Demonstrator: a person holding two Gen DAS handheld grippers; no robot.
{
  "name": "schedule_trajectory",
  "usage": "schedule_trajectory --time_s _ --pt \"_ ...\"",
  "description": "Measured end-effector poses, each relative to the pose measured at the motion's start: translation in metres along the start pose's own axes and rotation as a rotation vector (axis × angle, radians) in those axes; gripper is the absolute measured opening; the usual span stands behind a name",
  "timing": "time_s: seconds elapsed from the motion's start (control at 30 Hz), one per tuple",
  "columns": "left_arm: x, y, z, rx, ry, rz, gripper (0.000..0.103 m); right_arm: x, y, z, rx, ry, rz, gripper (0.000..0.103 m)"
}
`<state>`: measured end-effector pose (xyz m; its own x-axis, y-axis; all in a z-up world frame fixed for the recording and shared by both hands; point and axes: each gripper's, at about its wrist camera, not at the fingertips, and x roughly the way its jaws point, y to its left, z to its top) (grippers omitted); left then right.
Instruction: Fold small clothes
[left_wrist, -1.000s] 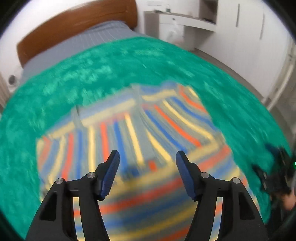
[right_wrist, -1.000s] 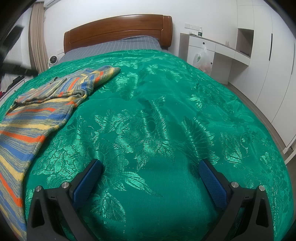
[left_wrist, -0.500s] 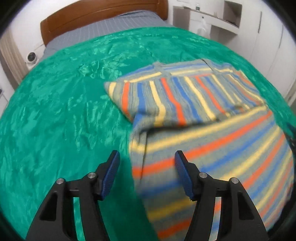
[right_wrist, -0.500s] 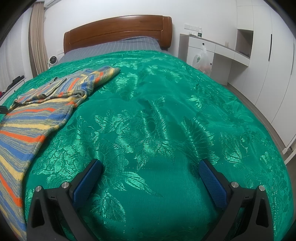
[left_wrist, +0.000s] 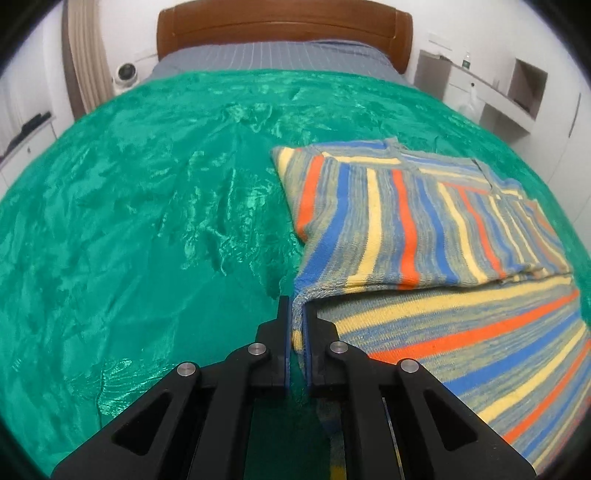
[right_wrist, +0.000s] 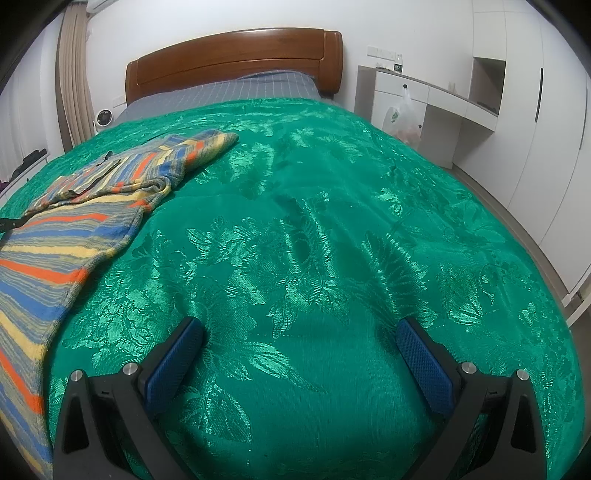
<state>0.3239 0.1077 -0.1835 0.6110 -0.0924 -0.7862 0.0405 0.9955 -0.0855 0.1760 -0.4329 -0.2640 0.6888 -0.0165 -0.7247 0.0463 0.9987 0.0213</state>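
The left gripper (left_wrist: 297, 317) has just pinched the striped sweater's (left_wrist: 424, 236) edge, ready to fold; right gripper (right_wrist: 299, 354) stays wide apart.

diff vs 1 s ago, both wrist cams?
The left tongs swung from over the middle of the striped sweater to its left edge, then shut on that edge; they were open before. The right tongs stayed open and still over the green bedspread. The sweater lies as it did, its top part folded over.
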Motion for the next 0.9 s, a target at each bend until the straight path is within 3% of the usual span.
schedule_trajectory --time_s 0.2,0.3,0.37,0.4,0.47,0.53,0.7,0.8,0.9 --pt "-0.014 0.009 -0.009 -0.01 0.052 -0.045 0.009 0.0 0.0 0.0 0.0 -0.001 0.002 0.103" --pt "-0.034 0.009 -0.006 0.003 0.028 -0.04 0.028 0.0 0.0 0.0 0.0 -0.001 0.001 0.103" --pt "-0.048 0.003 0.004 0.021 -0.038 -0.031 0.051 0.0 0.0 0.0 0.0 -0.002 0.001 0.103" --pt "-0.052 -0.002 0.01 0.033 -0.069 -0.024 0.054 0.0 0.0 0.0 0.0 -0.001 0.001 0.103" --pt "-0.052 -0.013 0.025 0.053 -0.105 -0.018 0.056 0.0 0.0 0.0 0.0 0.0 0.001 0.103" --pt "-0.039 -0.021 0.035 0.056 -0.087 -0.022 0.056 -0.001 0.0 0.0 0.0 0.0 0.001 0.103" --pt "0.019 -0.008 0.018 -0.022 0.114 0.046 0.058 -0.001 -0.001 0.0 0.0 0.0 0.0 0.103" --pt "0.0 0.006 -0.005 -0.03 0.054 0.043 0.069 -0.001 0.0 0.0 0.0 0.0 0.001 0.103" --pt "-0.028 0.014 -0.02 -0.017 0.033 0.071 0.071 -0.001 -0.001 0.0 0.0 -0.002 0.003 0.103"
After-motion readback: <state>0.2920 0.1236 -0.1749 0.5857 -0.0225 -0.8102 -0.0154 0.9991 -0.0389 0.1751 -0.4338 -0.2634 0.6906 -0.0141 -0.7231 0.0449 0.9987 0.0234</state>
